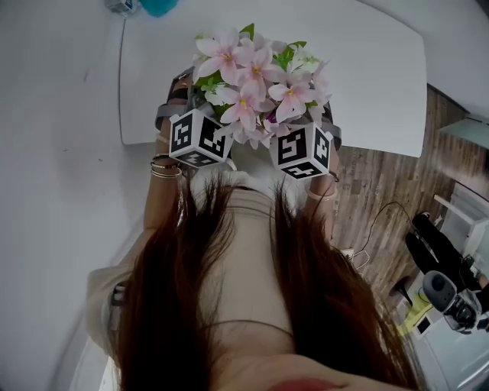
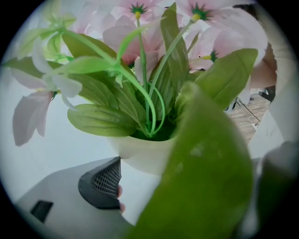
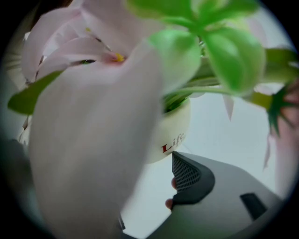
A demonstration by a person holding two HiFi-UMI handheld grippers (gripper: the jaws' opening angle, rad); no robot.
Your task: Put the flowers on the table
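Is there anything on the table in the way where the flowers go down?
Nothing that shows. The flowers hang over the white table, and the part of it around them looks bare. A teal thing sits far off by the table's corner, out of the way.

Pink flowers (image 1: pixel 256 80) with green leaves are standing upright in a small cream pot (image 2: pixel 145 156) with red lettering, over the near edge of the white table (image 1: pixel 374 69); whether the pot is touching it is unclear.
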